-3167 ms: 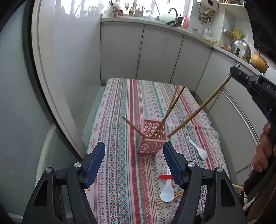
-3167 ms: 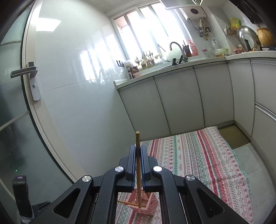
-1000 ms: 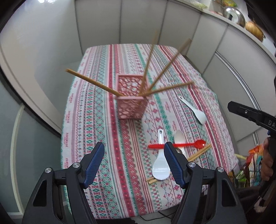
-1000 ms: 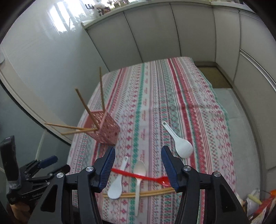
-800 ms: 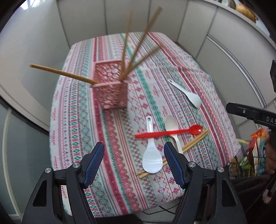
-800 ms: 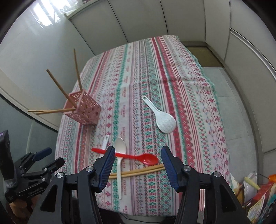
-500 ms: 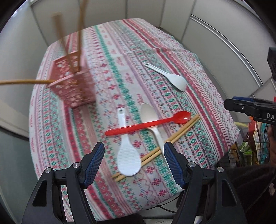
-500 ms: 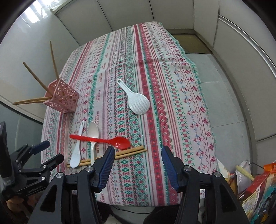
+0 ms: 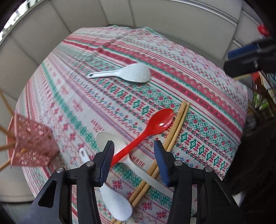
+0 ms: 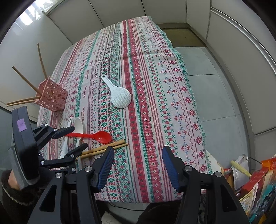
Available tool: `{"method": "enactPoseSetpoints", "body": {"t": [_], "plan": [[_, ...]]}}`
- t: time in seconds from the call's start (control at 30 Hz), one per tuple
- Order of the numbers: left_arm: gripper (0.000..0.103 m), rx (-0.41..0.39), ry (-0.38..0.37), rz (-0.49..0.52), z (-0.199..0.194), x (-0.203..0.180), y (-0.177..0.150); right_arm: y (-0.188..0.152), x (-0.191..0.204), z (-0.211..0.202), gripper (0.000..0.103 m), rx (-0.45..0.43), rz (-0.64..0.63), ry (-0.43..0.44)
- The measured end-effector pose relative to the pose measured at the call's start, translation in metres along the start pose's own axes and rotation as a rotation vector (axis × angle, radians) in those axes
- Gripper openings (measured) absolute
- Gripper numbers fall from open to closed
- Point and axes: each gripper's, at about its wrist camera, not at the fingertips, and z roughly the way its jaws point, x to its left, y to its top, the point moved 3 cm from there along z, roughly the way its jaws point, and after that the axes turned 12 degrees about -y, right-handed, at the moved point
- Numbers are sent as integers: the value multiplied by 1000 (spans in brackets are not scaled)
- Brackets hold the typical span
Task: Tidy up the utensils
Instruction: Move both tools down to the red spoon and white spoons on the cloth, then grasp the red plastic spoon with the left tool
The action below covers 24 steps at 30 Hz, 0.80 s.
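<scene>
A red spoon (image 9: 151, 127) lies across a white spoon (image 9: 110, 139) and beside a pair of wooden chopsticks (image 9: 174, 132) on the patterned tablecloth (image 9: 198, 89). My left gripper (image 9: 133, 151) is open, low over the red spoon's handle; it shows in the right wrist view (image 10: 75, 136). A white rice paddle (image 9: 115, 203) lies under it. A second rice paddle (image 10: 119, 96) lies farther out. The pink holder (image 10: 51, 96) with several chopsticks stands at the left edge. My right gripper (image 10: 138, 155) is open and empty above the table's near edge.
White cabinet doors (image 10: 172, 10) surround the table. Grey floor (image 10: 215, 82) lies to the right. Bags and boxes (image 10: 255, 182) stand on the floor at the lower right. The table's near edge (image 10: 138, 200) is just under my right gripper.
The right gripper let its chopstick go into the pink holder and opened. Both grippers swung down toward the near-edge utensils; the left one has closed in on the red spoon.
</scene>
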Motion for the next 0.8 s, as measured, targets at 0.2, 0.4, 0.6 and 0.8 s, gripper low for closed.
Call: {"method": "enactPoseSetpoints", "body": {"t": [0.2, 0.4, 0.6, 0.8], "plan": [[46, 36, 3, 37, 22, -5, 11, 3, -16, 9, 59, 15, 32, -6], [40, 18, 16, -116, 28, 15, 29, 7, -26, 17, 59, 33, 58, -8], [37, -24, -94, -280, 22, 38, 40, 12, -23, 19, 60, 41, 50, -1], [38, -37, -143, -300, 30, 48, 58, 15, -21, 16, 60, 39, 47, 6]]}}
